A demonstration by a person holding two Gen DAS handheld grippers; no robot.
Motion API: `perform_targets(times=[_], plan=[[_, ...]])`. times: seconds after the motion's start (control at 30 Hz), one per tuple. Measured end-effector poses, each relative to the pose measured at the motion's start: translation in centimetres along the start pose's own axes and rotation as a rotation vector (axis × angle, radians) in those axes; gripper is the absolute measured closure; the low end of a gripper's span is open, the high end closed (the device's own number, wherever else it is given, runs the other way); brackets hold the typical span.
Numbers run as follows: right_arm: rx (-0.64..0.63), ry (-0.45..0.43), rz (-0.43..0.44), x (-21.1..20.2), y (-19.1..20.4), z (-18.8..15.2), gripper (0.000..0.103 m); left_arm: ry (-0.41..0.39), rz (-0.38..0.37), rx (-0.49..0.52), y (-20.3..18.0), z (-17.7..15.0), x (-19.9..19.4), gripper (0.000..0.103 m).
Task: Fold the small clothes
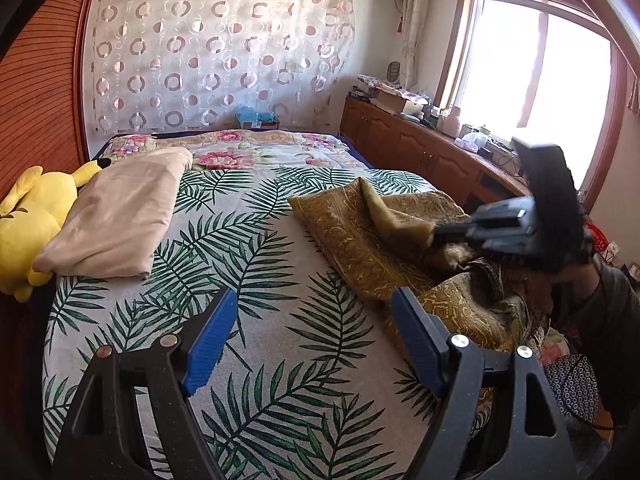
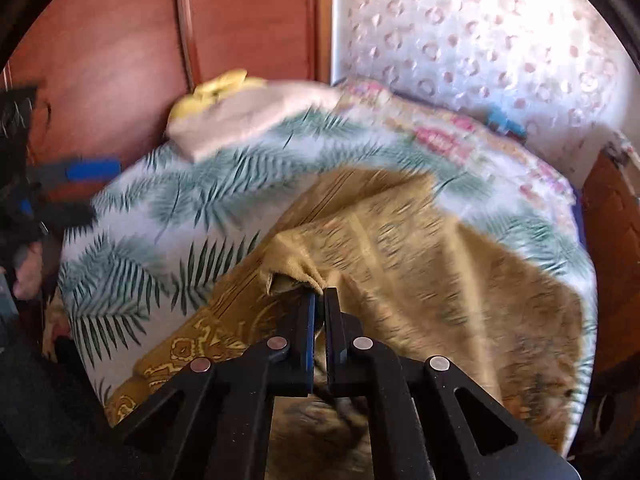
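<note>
1. Black right gripper [image 2: 319, 294] is closed on a bunched edge of the gold patterned cloth [image 2: 400, 248], right at its fingertips.
2. Left gripper [image 1: 310, 312] stands wide and empty, the cloth just beside its right finger.
3. Folding seems only started: the thin, soft cloth lies crumpled on the leaf-print bedspread [image 1: 248, 240].
4. One beige cloth [image 1: 116, 216] lies folded flat, far beyond the fingers.

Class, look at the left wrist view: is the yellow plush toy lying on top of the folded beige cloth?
No. The yellow plush toy lies beside the folded beige cloth, at its left edge, partly tucked under it.

Both wrist views over bed [image 1: 280, 240], blurry.
</note>
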State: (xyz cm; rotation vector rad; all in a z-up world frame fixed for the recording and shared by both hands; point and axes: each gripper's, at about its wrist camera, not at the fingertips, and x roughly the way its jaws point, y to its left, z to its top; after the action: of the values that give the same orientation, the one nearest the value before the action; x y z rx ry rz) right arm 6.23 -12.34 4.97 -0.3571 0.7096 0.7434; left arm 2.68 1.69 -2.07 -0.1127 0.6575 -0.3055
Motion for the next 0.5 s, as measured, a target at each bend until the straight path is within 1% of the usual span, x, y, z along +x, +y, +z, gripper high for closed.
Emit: perform_targets(times=[0.1, 0.17, 0.23, 0.3, 0.37, 0.47, 0.5], plan=[[0.040, -0.079, -0.077, -2.7, -2.9, 1.1, 0.099, 0.009, -0.010, -0.003, -0.2, 0.0, 0.5, 0.023], [0.071, -0.096, -0.146, -4.2, -5.6, 1.5, 0.099, 0.013, -0.017, 0.001, -0.4, 0.3, 0.9, 0.023], [0.122, -0.096, -0.226, -5.0, -9.2, 1.7, 0.099, 0.018, -0.022, 0.010, -0.7, 0.8, 1.5, 0.023], [0.174, -0.075, -0.283, -4.8, -12.5, 2.0, 0.099, 0.026, -0.028, 0.018, -1.1, 1.3, 2.3, 0.023], [0.202, -0.034, -0.347, -3.8, -15.7, 2.0, 0.099, 0.034, -0.040, 0.028, -1.5, 1.9, 3.1, 0.023], [0.263, 0.049, -0.408, -0.9, -18.9, 1.7, 0.099, 0.047, -0.053, 0.044, -2.1, 2.8, 4.7, 0.023], [0.271, 0.087, -0.421, 0.3, -19.7, 1.5, 0.095, 0.056, -0.055, 0.049, -2.4, 3.2, 5.4, 0.023]])
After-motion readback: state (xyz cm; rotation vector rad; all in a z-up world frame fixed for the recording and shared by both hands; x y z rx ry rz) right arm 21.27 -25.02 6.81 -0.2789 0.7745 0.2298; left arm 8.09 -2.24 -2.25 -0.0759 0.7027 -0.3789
